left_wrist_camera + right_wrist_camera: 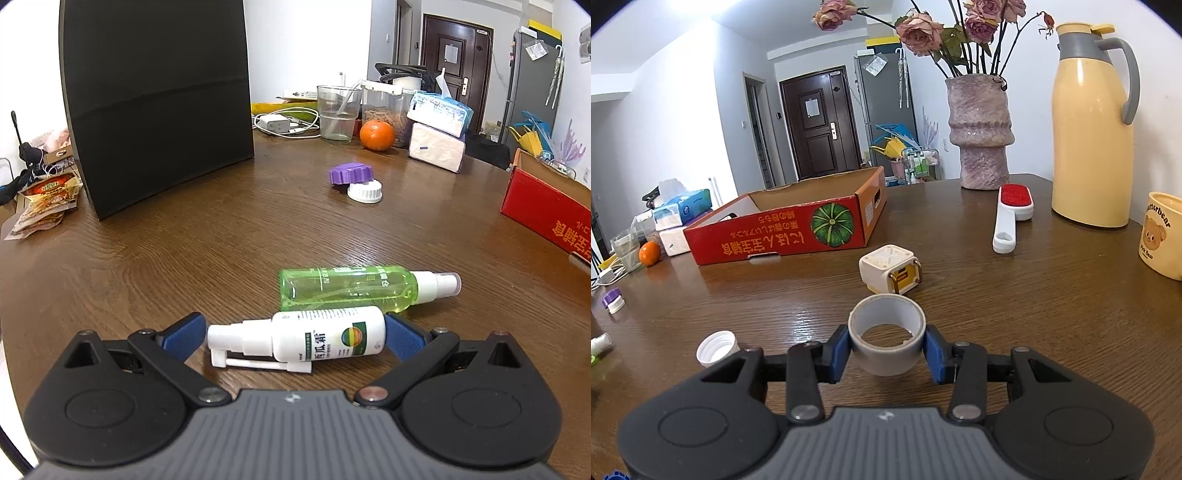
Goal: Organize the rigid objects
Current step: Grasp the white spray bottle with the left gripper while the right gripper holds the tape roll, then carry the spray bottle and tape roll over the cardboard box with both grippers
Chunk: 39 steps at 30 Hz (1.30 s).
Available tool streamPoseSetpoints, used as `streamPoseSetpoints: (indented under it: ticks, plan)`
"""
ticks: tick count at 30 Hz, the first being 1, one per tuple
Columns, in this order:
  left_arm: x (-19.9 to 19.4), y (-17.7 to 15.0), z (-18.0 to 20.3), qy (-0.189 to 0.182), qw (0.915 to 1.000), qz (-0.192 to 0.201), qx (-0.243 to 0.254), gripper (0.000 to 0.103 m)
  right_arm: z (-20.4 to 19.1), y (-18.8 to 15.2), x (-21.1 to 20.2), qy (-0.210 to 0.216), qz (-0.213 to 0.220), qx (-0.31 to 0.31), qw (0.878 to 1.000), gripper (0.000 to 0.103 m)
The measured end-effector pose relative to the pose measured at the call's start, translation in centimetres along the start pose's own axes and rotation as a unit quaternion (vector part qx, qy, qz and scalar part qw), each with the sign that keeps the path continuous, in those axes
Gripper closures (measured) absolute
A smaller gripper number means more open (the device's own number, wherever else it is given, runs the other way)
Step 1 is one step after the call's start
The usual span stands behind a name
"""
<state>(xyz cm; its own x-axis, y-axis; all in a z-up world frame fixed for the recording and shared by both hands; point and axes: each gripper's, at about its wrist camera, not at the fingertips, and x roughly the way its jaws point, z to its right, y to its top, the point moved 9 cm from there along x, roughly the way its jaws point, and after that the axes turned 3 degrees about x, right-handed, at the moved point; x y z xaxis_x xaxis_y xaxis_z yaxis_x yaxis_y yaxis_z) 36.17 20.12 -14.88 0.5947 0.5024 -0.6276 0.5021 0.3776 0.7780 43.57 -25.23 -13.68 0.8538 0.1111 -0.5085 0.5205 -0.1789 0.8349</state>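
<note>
Grey tape roll (886, 338), short, hollow plastic-looking ring, sits clamped between blue pads of right gripper (886, 350). White spray bottle (314, 341), label colour-banded with Chinese characters, lies crosswise between spread jaws of left gripper (293, 338); contact uncertain. Green translucent spray bottle (354, 290) just beyond. Red cardboard box (798, 221), pumpkin print, farther out.

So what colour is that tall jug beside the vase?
Pale yellow jug with a grey collar and handle; the right wrist view shows it.
</note>
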Motion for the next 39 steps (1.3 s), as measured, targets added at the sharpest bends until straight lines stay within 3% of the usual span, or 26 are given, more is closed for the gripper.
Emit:
streamPoseSetpoints:
  ticks: [25, 39]
  plan:
    - [-2.3, -0.3, -0.1, -0.029, 0.9992, 0.012, 0.026, 0.004, 0.0, 0.1, -0.3, -0.001, 0.011, 0.002, 1.0, 0.061]
    - [-6.9, 1.2, 2.0, -0.086, 0.9936, 0.052, 0.052, 0.004, -1.3, 0.3, -2.5, -0.002, 0.032, -0.014, 0.999, 0.061]
